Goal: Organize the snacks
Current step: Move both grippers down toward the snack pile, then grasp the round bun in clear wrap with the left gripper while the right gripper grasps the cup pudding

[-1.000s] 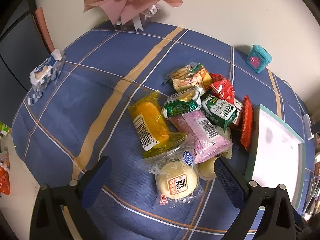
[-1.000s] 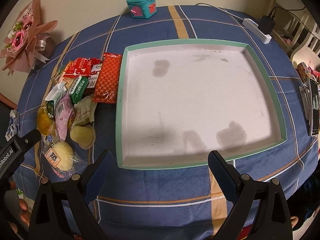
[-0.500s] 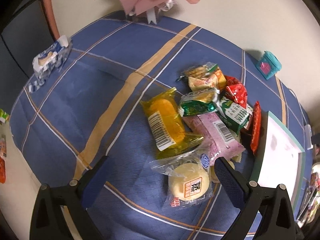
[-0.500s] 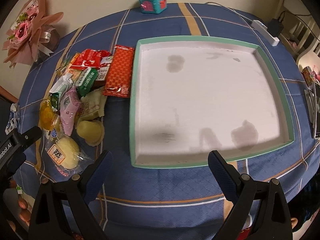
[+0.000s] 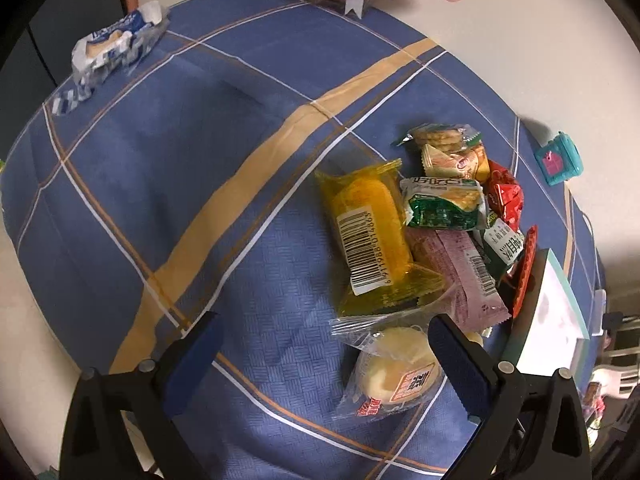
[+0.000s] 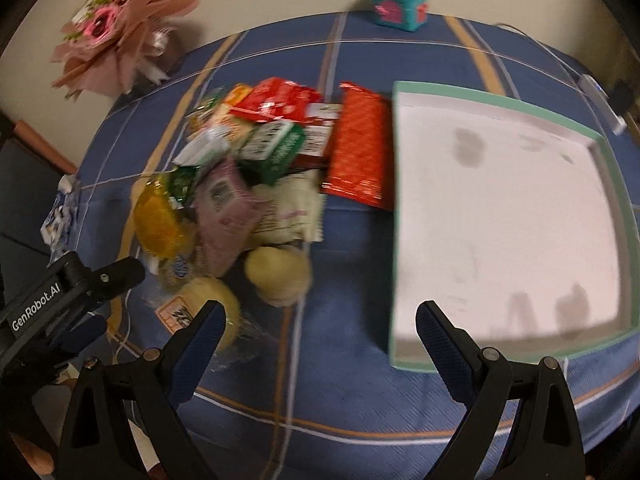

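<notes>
Since the teal-rimmed white tray (image 6: 500,216) sits empty beside the heap of wrapped snacks (image 5: 432,240), I hold the left tool (image 5: 324,344) and right tool (image 6: 320,328) with fingers apart, ready to pick.

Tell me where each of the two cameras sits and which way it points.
Left wrist: on the left hand-held gripper, open, low over the snack pile; its own fingers show.
Right wrist: on the right hand-held gripper, open, facing the tray; the left hand-held gripper shows too.
Both share the pile, tray and teal box.
</notes>
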A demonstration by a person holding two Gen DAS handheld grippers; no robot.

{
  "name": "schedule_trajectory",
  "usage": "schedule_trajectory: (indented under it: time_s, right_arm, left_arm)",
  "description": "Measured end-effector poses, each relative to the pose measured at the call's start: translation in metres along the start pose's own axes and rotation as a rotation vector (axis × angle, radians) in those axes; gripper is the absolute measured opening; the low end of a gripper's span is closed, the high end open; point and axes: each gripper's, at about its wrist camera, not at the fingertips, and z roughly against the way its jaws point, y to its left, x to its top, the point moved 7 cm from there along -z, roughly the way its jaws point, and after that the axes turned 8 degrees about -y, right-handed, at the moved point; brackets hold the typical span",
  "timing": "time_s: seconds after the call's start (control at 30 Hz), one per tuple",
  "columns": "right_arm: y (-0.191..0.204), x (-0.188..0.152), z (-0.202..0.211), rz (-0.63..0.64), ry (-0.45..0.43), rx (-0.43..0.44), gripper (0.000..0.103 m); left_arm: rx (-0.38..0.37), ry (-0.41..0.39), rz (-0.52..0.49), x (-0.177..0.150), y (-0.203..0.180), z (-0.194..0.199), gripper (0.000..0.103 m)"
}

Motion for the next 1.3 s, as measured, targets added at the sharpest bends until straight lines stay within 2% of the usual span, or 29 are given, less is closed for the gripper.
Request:
schedule_trajectory:
  time_s: [0.13, 0.2, 0.27, 0.47, 0.7, 0.8, 0.93, 1.13, 1.3]
  right_arm:
    - [0.015, 0.004, -0.01, 0.068, -0.02, 0.006, 0.096]
    - [0.02, 0.006, -0.015, 0.096, -0.022, 0.002, 0.091]
    - [0.024, 0.009, -0.023, 0.125, -0.02, -0.006, 0.081]
    - [0.035, 0.009, -0.047, 0.182, 0.009, -0.023, 0.068]
    - [0.053, 0.007, -0.074, 0.249, 0.035, -0.005, 0.066]
    - [0.059, 0.005, -0.085, 0.287, 0.036, -0.015, 0.061]
    - [0.071, 0.002, -0.09, 0.322, 0.014, -0.033, 0.049]
    - [0.071, -0.003, -0.089, 0.299, 0.012, -0.017, 0.048]
    - [0.06, -0.019, -0.08, 0.278, 0.022, -0.005, 0.048]
  left_arm:
    - [-0.01, 0.014, 0.017, -0.001, 0.0, -0.003, 0.103]
    - [-0.011, 0.025, 0.026, -0.002, 0.0, -0.005, 0.103]
    - [-0.013, 0.037, 0.036, -0.003, 0.001, -0.008, 0.103]
    - [-0.029, 0.065, 0.055, -0.006, 0.0, -0.014, 0.103]
    - [-0.034, 0.081, 0.065, -0.008, 0.0, -0.017, 0.102]
    - [-0.029, 0.079, 0.06, -0.009, -0.001, -0.017, 0.102]
    - [-0.024, 0.076, 0.048, -0.01, -0.007, -0.018, 0.102]
    - [-0.02, 0.059, 0.009, -0.016, -0.024, -0.017, 0.102]
    - [-0.01, 0.076, -0.02, -0.024, -0.043, -0.025, 0.102]
